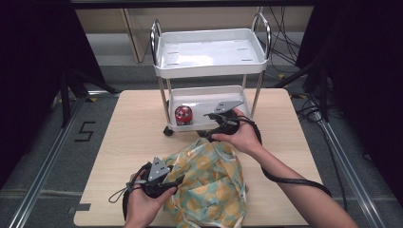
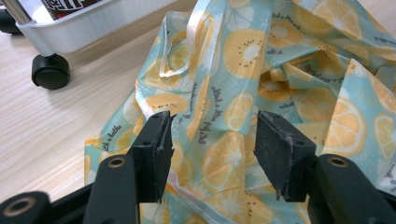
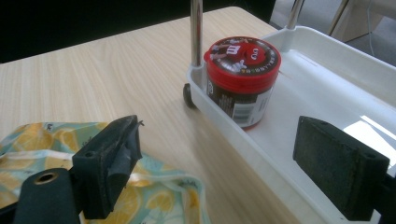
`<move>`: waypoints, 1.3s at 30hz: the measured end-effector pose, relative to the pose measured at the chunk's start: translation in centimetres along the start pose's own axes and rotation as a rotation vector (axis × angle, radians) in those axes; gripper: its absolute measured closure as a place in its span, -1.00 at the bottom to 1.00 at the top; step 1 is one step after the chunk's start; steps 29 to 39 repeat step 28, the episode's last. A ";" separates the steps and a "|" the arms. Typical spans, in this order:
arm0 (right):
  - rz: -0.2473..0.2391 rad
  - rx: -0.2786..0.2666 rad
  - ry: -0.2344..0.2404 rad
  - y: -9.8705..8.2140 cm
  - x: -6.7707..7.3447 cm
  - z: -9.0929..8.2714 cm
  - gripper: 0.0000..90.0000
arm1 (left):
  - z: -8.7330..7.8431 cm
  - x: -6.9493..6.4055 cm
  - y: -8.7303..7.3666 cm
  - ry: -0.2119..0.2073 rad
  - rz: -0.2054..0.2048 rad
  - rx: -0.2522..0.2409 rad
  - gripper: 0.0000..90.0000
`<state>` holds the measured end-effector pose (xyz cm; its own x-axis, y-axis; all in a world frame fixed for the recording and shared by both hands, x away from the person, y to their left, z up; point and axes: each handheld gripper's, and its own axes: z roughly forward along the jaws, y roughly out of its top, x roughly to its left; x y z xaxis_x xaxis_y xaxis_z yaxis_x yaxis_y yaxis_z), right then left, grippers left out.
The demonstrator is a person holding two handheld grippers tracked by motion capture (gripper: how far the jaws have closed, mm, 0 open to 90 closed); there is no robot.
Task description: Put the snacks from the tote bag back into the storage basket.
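A crumpled cloth bag point(image 1: 209, 183) printed with orange slices on pale blue lies on the near half of the wooden table point(image 1: 133, 137). My left gripper point(image 1: 177, 183) hovers at the bag's left edge, open, its pads point(image 2: 156, 140) apart over the fabric point(image 2: 280, 60). A red-lidded candy jar point(image 1: 183, 115) stands in the lower tray point(image 1: 204, 95) of a white two-tier cart. My right gripper point(image 1: 206, 126) is open just in front of that tray, right of the jar. In the right gripper view the jar point(image 3: 243, 79) stands beyond the open jaws point(image 3: 215, 154), with the bag point(image 3: 46, 140) at lower left.
The cart's top tray point(image 1: 209, 52) holds nothing, and chrome posts point(image 1: 164, 97) join the two tiers. A black caster point(image 2: 50, 71) sits on the table beside the bag. Bare tabletop stretches to the left. Cables point(image 1: 285, 42) run over the floor behind the table.
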<state>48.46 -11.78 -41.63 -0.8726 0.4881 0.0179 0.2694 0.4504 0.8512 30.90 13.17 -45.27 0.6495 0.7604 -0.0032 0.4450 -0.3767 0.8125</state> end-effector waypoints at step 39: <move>0.052 -0.032 -0.034 -6.5 1.8 -5.9 -0.62 | 0.4 0.3 -0.3 0.004 -0.017 0.021 0.01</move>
